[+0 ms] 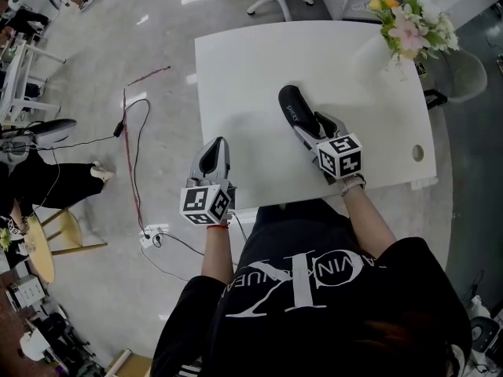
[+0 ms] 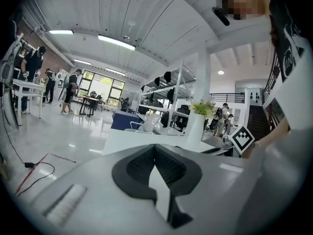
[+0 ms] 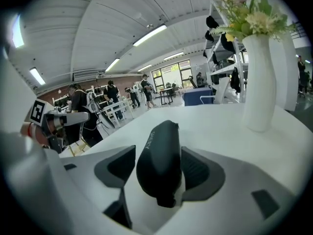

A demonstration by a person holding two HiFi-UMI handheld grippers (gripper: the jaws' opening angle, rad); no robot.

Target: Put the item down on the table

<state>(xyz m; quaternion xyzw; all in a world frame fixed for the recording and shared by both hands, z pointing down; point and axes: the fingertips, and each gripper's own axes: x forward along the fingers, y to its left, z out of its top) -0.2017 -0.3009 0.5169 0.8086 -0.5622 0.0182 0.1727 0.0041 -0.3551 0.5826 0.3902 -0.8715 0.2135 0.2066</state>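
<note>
- Case (image 1: 292, 110), black, is clamped in the right gripper (image 1: 308, 126) low over the table (image 1: 236, 69).
- Left gripper (image 1: 214, 149) is closed on nothing at the near edge.
- Lower the case flat until it rests, then release, clear of the vase (image 3: 258, 82).

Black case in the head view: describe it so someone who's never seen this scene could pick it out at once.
Start at the white table with the vase of flowers at its far right corner. Near the table's middle, the black case sits between the right gripper's jaws. It is the only dark, oblong thing there; the vase is pale and upright.
</note>
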